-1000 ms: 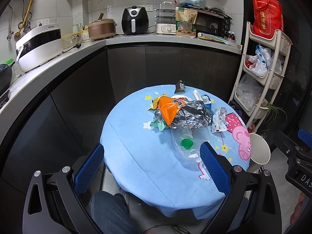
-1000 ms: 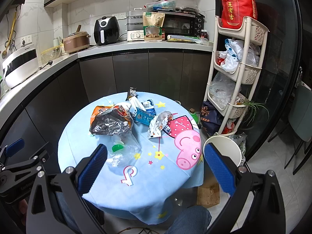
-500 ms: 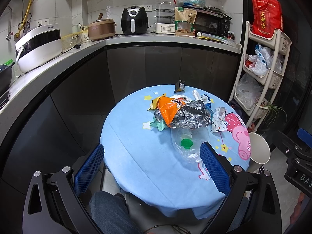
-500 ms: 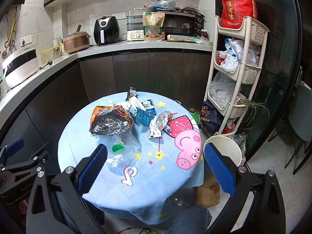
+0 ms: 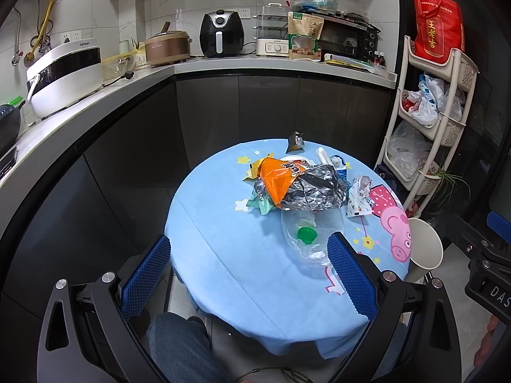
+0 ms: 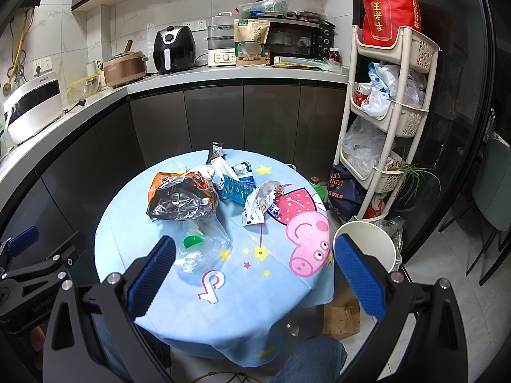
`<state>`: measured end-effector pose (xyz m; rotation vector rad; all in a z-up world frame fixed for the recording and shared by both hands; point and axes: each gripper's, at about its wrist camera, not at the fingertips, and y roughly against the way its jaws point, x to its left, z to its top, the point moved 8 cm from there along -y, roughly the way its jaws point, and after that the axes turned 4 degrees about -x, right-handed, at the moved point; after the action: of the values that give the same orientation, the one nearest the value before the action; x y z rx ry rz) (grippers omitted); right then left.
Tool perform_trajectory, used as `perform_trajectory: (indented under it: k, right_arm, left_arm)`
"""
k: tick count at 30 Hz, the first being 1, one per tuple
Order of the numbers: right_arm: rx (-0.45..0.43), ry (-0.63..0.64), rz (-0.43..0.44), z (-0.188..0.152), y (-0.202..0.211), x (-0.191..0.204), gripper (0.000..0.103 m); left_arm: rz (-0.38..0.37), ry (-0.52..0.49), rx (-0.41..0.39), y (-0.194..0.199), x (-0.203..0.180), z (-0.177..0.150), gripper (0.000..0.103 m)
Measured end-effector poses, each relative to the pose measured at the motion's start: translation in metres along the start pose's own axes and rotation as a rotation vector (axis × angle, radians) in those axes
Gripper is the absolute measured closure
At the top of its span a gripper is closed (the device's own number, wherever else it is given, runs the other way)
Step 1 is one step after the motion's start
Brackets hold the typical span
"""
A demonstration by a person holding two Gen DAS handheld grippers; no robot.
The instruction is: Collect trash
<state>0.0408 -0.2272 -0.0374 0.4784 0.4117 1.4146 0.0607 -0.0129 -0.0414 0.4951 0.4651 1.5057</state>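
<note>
A pile of trash lies on the round table with the blue cartoon cloth [image 5: 223, 255] [image 6: 255, 287]. It holds an orange and silver snack bag [image 5: 297, 185] [image 6: 179, 196], a clear plastic bag with a green cap [image 5: 306, 234] [image 6: 193, 241], a white wrapper [image 5: 359, 196] [image 6: 258, 206] and blue wrappers [image 6: 236, 188]. A white bin [image 5: 424, 245] [image 6: 367, 242] stands on the floor right of the table. My left gripper [image 5: 249, 274] and my right gripper [image 6: 255, 274] are both open and empty, held above the near side of the table.
A kitchen counter [image 5: 95, 95] with appliances runs along the back and left. A white shelf rack [image 6: 383, 111] with bags stands at the right. A small foil wrapper [image 5: 295, 140] sits at the table's far edge. My knee [image 5: 179, 344] is below the table's near edge.
</note>
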Motion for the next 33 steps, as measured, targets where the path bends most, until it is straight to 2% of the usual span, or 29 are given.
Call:
perform_trajectory:
  k: [23, 33]
  right_arm:
    - [0.006, 0.0, 0.001, 0.003, 0.0, 0.002, 0.003]
    - [0.026, 0.0, 0.011, -0.003, -0.018, 0.004, 0.003]
  left_arm:
    - [-0.008, -0.004, 0.011, -0.003, 0.0, -0.005, 0.008]
    - [-0.012, 0.001, 0.018, -0.013, 0.003, -0.004, 0.008]
